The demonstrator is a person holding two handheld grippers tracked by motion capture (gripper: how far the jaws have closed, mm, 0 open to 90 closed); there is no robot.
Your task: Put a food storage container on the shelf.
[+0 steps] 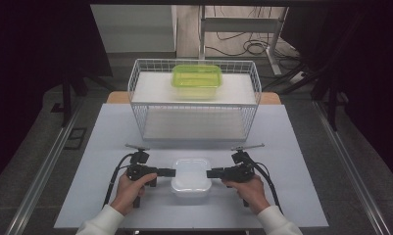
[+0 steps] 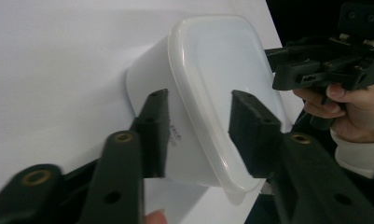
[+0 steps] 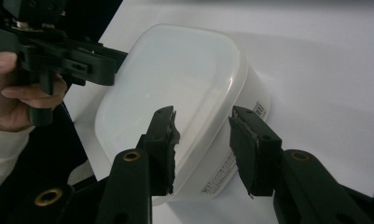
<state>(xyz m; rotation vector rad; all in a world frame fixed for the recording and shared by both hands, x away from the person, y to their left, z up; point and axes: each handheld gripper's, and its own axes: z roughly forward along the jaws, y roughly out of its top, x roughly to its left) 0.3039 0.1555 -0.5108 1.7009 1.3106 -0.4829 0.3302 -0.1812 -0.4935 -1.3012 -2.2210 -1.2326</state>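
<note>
White table (image 1: 110,147): lidded tub (image 1: 190,177), wire rack (image 1: 194,100)

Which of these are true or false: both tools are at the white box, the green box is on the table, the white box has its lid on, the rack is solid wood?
1. Both tools, the left tool and the right tool, flank the white box. True.
2. The green box lies on the table. False: it sits on top of the wire rack.
3. The white box has its lid on. True.
4. The rack is solid wood. False: it is white wire mesh.
</note>
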